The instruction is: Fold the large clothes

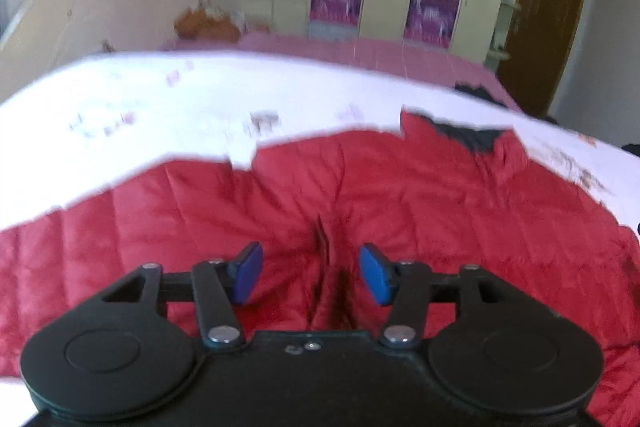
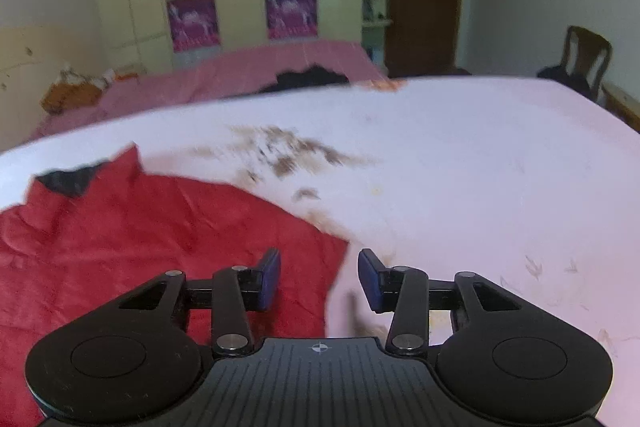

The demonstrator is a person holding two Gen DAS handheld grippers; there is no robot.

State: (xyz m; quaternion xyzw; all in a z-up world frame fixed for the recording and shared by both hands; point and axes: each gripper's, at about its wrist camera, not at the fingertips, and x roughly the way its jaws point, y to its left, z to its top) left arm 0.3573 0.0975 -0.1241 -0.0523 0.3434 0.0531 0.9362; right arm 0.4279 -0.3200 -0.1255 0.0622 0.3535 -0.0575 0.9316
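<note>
My left claw hangs over the middle of the red jacket, jaws parted, nothing gripped; a dark pinched crease of the cloth stands up in the gap, but the blue pads are clear of it. My right claw is also released, empty, and sits right over the jacket's right-hand edge, one pad above red cloth and the other above bare sheet.

The jacket lies spread on the near part of the white bed sheet, its dark-lined collar at the far side. It looks quilted and puffy, so I judge it light, soft and springy, with a smooth shell that may slide out of a shallow pinch and a fill that will push a fold back open. Best hold, I think, is a deep bite on a hem or seam, both layers, not the puffed middle.

To the right of the jacket's edge the sheet is bare and wide, plenty of space to swing or lay a fold. To the far side, white sheet runs on before the pink bedspread begins, with a dark garment lying well off. The sheet's far right edge drops off near a wooden chair.
</note>
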